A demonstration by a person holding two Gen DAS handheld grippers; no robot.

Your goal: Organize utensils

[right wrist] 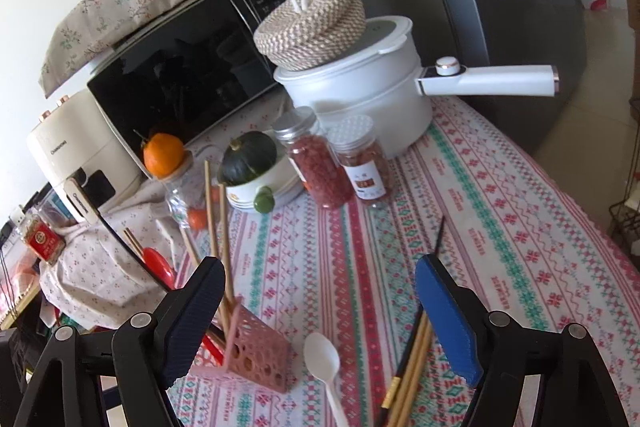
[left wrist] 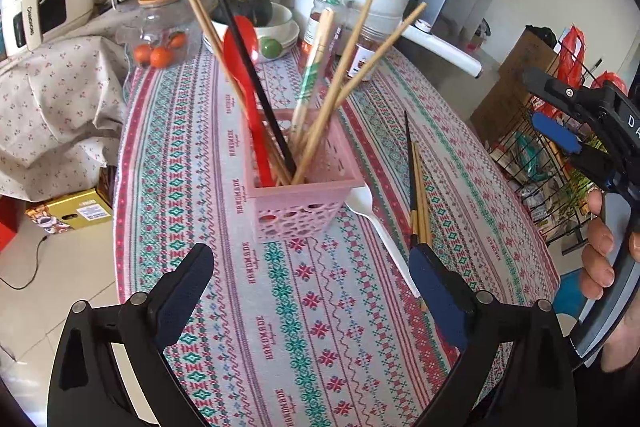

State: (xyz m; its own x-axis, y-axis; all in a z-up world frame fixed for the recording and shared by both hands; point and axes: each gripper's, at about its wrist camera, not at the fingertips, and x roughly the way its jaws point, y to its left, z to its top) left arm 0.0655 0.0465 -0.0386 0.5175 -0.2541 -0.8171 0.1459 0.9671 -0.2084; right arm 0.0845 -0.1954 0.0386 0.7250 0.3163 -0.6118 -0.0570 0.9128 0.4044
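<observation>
My left gripper [left wrist: 310, 259]: jaws spread wide, nothing between the pads, hovering over the patterned tablecloth [left wrist: 320, 327].

My right gripper [right wrist: 320, 275]: jaws also apart, empty; I see its blue pad from the left camera too, with a hand [left wrist: 604, 251] on the handle at the right edge.

Item, pink basket [left wrist: 298, 183]: a perforated holder standing on the cloth just ahead of the left fingers. From the right camera it sits low and left, partly behind the left finger.

Item, contents of basket: several bamboo chopsticks [left wrist: 352, 67] fanned outward, one black chopstick [left wrist: 244, 55] leaning left, one red spoon [left wrist: 244, 75], bowl end up, and one chopstick in a paper sleeve [left wrist: 314, 67].

Item, white spoon [right wrist: 326, 363]: lying flat on the cloth just beside the basket, to its right, bowl end toward the basket side.

Item, loose chopsticks [right wrist: 412, 359]: a small bundle, bamboo with one dark one, lying on the cloth right of the white spoon, close under the right finger of each gripper.

Farther back on the table:
- two jars [right wrist: 344, 167] with red contents
- white pot [right wrist: 368, 95] with a long handle, a woven lidded basket [right wrist: 312, 23] on top
- bowl holding a dark green squash [right wrist: 250, 157]
- glass jar topped by an orange [right wrist: 164, 153]
- microwave [right wrist: 188, 83] under a floral cover
</observation>
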